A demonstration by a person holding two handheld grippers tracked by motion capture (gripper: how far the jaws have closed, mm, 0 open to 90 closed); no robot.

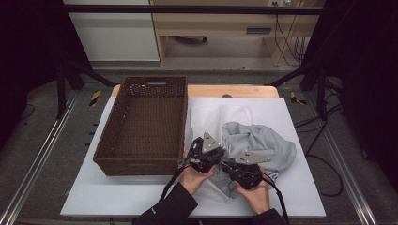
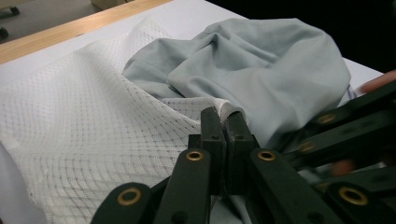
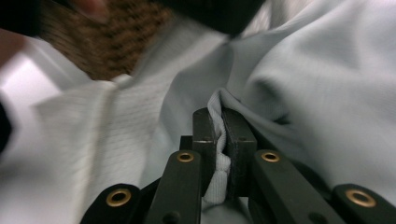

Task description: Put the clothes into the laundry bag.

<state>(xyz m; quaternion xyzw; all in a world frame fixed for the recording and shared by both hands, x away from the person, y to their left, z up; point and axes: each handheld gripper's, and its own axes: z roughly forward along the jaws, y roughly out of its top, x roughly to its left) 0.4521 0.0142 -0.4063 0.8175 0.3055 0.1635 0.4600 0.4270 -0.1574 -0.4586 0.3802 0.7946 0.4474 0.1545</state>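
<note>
while both tools bite cloth at the lower centre of the high view, the left gripper (image 2: 223,122) is clamped on the white mesh bag's (image 2: 84,135) rim, likely to hold its mouth up. the right gripper (image 3: 219,123) pinches a fold of the grey garment (image 1: 263,140), right of the wicker basket (image 1: 141,161), probably to feed it in. no writing is legible.

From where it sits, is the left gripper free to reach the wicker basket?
Probably not yet. The left gripper sits right beside the wicker basket, with nothing between them, but its jaws are clamped on the white mesh bag, so it would drag that along.
</note>
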